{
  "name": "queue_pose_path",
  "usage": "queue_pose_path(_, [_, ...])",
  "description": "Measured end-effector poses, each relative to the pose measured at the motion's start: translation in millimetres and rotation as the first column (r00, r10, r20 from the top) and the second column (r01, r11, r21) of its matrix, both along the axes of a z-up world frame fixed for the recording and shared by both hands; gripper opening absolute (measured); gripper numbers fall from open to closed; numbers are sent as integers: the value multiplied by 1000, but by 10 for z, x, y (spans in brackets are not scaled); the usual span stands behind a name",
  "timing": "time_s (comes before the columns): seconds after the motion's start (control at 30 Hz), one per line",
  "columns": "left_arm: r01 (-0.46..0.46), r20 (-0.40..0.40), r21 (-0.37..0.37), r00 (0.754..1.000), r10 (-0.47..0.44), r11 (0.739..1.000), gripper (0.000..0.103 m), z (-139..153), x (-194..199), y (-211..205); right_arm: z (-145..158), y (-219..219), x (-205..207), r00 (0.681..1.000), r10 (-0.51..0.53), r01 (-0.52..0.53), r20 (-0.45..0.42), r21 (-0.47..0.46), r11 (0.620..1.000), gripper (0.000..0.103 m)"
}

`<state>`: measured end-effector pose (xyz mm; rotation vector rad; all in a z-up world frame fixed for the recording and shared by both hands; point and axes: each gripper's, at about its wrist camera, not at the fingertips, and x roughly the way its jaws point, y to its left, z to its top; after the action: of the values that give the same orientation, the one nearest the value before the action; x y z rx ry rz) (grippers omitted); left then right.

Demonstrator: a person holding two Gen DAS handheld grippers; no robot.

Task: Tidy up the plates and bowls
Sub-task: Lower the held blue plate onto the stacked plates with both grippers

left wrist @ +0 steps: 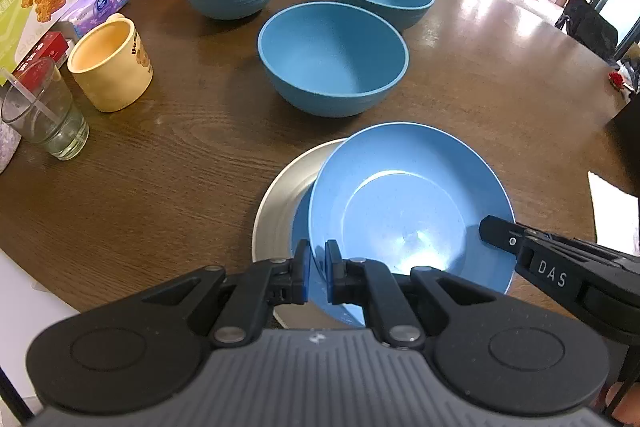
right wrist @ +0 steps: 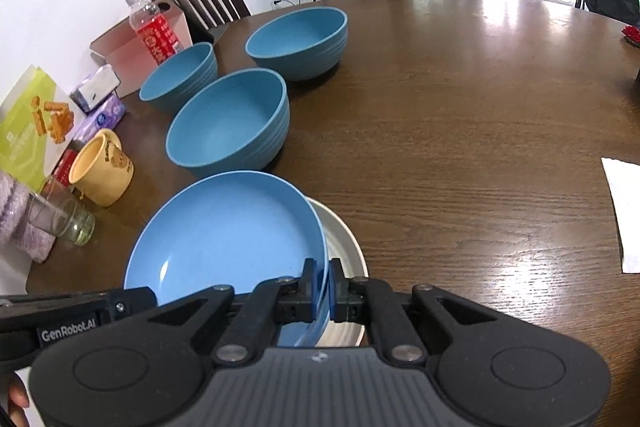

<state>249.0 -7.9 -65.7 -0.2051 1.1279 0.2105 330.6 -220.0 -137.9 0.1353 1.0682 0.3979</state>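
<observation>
Blue plastic fills the left wrist view: my left tool is clenched on the near rim of the blue plate, which sits tilted over a second blue plate inside the white plate on the wooden counter. My right tool reaches in from the side and pinches the plate's opposite edge. Three blue bowls stand apart further out, the nearest bowl just beyond the plates, with a yellow mug and a glass off to the side. From the right wrist view, my right tool is clamped on the thin rim of the blue plate, the pads biting only its edge, and the white plate shows underneath on the far side; my left tool is mostly hidden behind the black arm at the frame's lower corner. I judge the main risk is that these shallow edge grips slip on smooth plastic, so the plate could twist or clatter down crooked. If I set it down off-centre it could ride up on the lower rim and not nest; a careless swing forward could also knock the nearest bowl.
</observation>
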Motion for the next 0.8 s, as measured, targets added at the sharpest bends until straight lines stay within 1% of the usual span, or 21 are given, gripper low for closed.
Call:
queue_pose_path(0.2, [9, -17, 29, 1000, -9, 1000, 8, -123, -1, 5, -104, 70, 2, 1000, 17, -17, -9, -20, 1000, 5])
queue_pose_path(0.43, [31, -14, 55, 999, -30, 998, 8, -206, 17, -1, -212, 132, 13, 1000, 23, -23, -10, -36, 999, 6])
queue_pose_path(0.67, [58, -17, 91, 998, -56, 994, 9, -295, 33, -33, -258, 192, -1, 999, 40, -40, -4, -62, 997, 6])
queue_pose_path(0.8, [72, -13, 99, 997, -71, 992, 9, -329, 36, -42, -284, 221, -3, 999, 49, -49, 3, -85, 995, 7])
